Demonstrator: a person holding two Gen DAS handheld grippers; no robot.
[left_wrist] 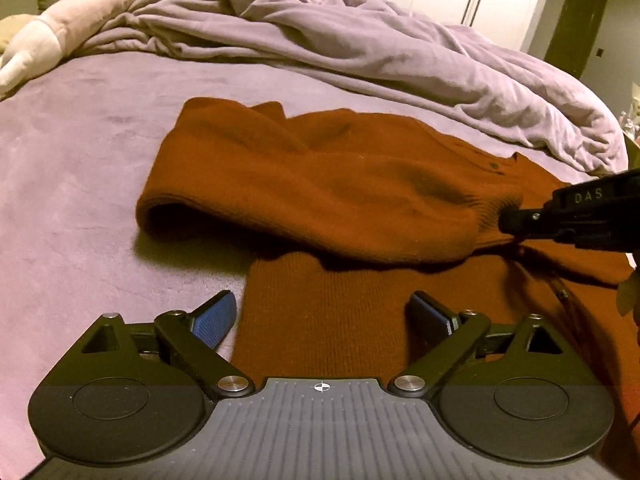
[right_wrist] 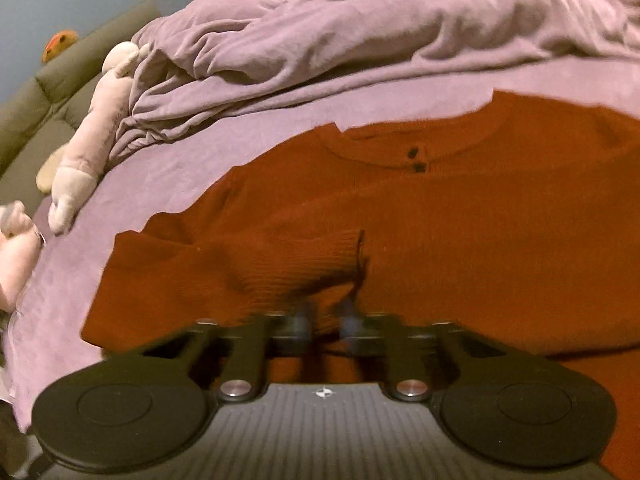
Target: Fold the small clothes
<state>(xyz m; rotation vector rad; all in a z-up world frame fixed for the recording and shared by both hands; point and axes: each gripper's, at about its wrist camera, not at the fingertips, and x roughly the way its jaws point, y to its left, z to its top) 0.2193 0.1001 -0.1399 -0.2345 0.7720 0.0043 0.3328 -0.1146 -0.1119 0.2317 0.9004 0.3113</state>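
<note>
Two grippers on one rust-orange sweater (left_wrist: 360, 184), and it lies spread on the purple bedsheet (left_wrist: 80, 168) with the rumpled duvet (left_wrist: 360, 40) heaped behind it.

Left wrist view first. The left gripper (left_wrist: 320, 316) hangs over the sweater's lower hem edge, jaws spread wide, blue pads (left_wrist: 214, 316) holding nothing. One pad sits over bare sheet, the other over knit. Ahead, a sleeve (left_wrist: 304, 196) is doubled across the body, its ribbed cuff meeting the tip of the right gripper (left_wrist: 516, 220), which enters from the right side. A plush toy (left_wrist: 60, 28) lies far off at the head of the bed.

Over to the right wrist view. The right gripper (right_wrist: 324, 320) shows its fingers drawn in narrow, and the ribbed cuff (right_wrist: 320, 256) sits right at the tips. They look pinched on that cuff, though blur smears the pads, so call it likely rather than certain. Beyond, the neckline with two dark buttons (right_wrist: 416, 160) faces the camera.

My read: this is the sleeve fold, the sleeve being carried inward across the chest. Next call is to lay the cuff flat on the body and let go without dragging the knit, while the empty left gripper takes the hem for the following fold.
</note>
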